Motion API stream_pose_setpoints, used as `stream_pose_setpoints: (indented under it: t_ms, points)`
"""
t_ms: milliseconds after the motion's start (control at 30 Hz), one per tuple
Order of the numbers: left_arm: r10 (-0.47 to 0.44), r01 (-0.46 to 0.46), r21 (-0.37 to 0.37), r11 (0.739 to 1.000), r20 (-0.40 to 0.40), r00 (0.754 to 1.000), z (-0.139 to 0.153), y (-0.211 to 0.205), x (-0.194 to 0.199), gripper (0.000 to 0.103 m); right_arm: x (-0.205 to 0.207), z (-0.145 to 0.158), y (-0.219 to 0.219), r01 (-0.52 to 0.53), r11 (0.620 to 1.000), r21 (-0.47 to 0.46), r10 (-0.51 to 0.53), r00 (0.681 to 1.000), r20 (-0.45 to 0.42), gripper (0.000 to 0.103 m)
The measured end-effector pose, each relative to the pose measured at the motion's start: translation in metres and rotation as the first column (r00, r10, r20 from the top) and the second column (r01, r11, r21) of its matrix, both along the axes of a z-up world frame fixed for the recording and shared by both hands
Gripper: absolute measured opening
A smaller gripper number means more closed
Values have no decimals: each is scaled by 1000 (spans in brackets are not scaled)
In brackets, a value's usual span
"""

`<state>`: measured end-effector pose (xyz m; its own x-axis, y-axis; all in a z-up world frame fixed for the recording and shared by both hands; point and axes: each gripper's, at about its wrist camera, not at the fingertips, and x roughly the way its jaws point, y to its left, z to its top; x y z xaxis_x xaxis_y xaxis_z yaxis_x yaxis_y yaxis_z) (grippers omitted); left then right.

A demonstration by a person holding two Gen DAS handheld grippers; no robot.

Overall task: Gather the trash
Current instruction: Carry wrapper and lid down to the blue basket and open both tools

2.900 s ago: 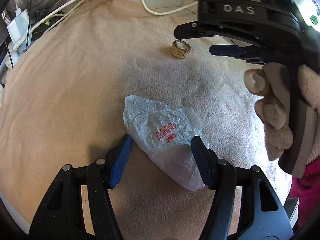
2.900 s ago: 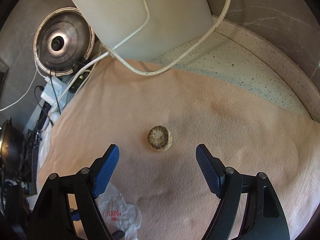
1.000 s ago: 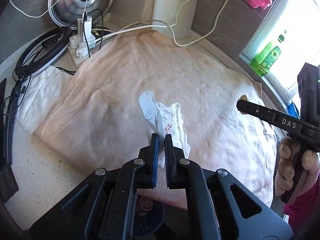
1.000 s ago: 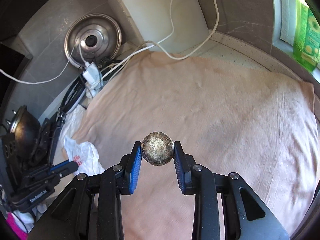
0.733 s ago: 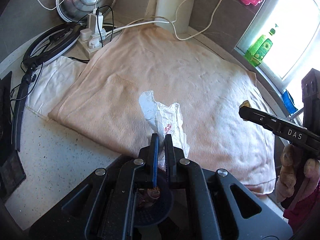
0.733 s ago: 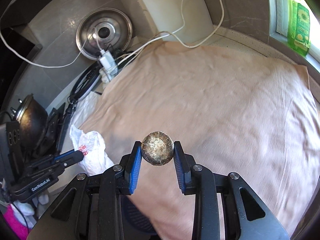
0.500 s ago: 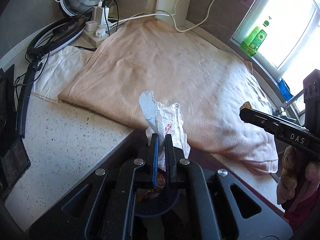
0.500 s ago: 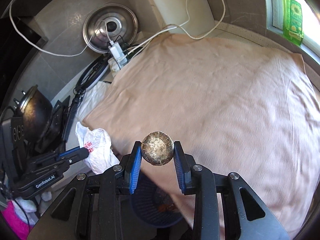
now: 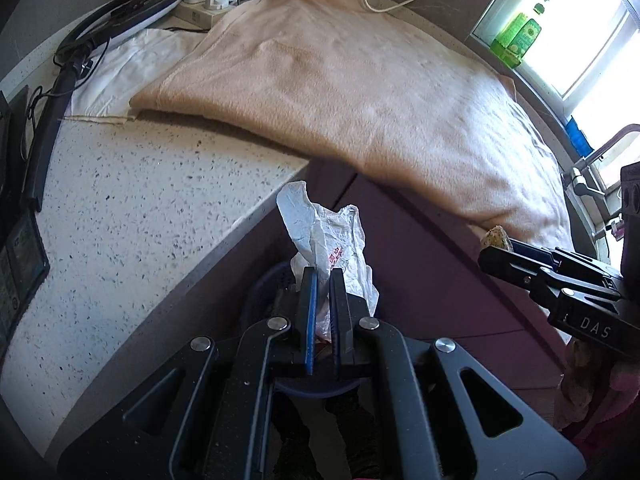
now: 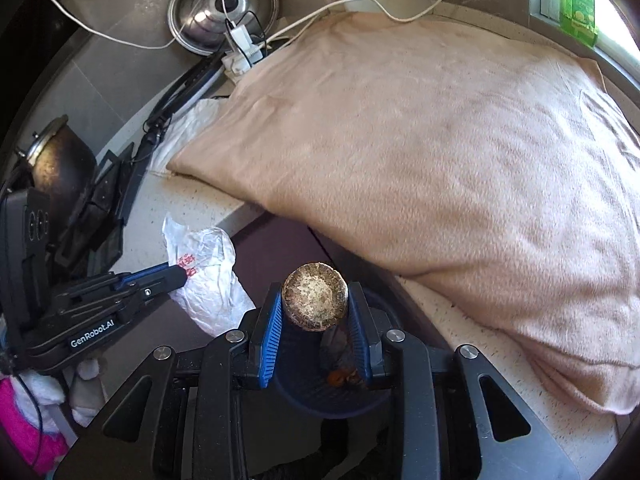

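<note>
My left gripper is shut on a crumpled white plastic bag with red print and holds it above a dark blue bin below the counter edge. The bag also shows in the right wrist view, pinched by the left gripper. My right gripper is shut on a round brown crusty lump and holds it over the same bin, which has some scraps inside. In the left wrist view the right gripper sits at the right with the lump at its tip.
A beige towel covers the speckled counter and hangs over its front edge. A steel lid, power strip and cables, a ring light and a dark pot stand at the back left. Green bottles stand by the window.
Both grippers have pulled back off the towel past the counter edge with their loads. The blue bin has come under both of them.
</note>
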<state>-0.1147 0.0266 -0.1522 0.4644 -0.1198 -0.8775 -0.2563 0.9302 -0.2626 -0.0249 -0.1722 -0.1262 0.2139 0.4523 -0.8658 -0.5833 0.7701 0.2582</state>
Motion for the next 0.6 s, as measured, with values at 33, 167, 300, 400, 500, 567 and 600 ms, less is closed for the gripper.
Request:
stream_pose_setpoints:
  t_ms: [33, 167, 300, 400, 500, 567, 600]
  points:
    - [-2, 2, 3, 1000, -12, 1000, -6, 0, -1, 4, -3, -5, 1, -3, 1000, -8, 3, 1000, -4, 29]
    - [-14, 15, 14, 1000, -48, 999, -27, -4, -5, 4, -15, -27, 2, -11, 999, -45, 10, 1000, -22, 29]
    - [-29, 31, 24, 999, -92, 995, -51, -9, -8, 4, -24, -48, 4, -24, 997, -70, 21, 999, -42, 29]
    - [-36, 40, 26, 999, -120, 992, -67, -12, -10, 4, -30, -61, 6, -41, 995, -96, 37, 999, -39, 29]
    - [-41, 45, 28, 999, -143, 989, -81, -15, -10, 4, -34, -74, 9, -52, 993, -109, 47, 998, -50, 29]
    - [-43, 49, 29, 998, -159, 986, -91, -18, -11, 4, -34, -81, 9, -53, 992, -116, 46, 997, -60, 29]
    - [-45, 51, 32, 998, -165, 985, -95, -19, -11, 4, -34, -86, 9, -52, 991, -119, 44, 997, -65, 29]
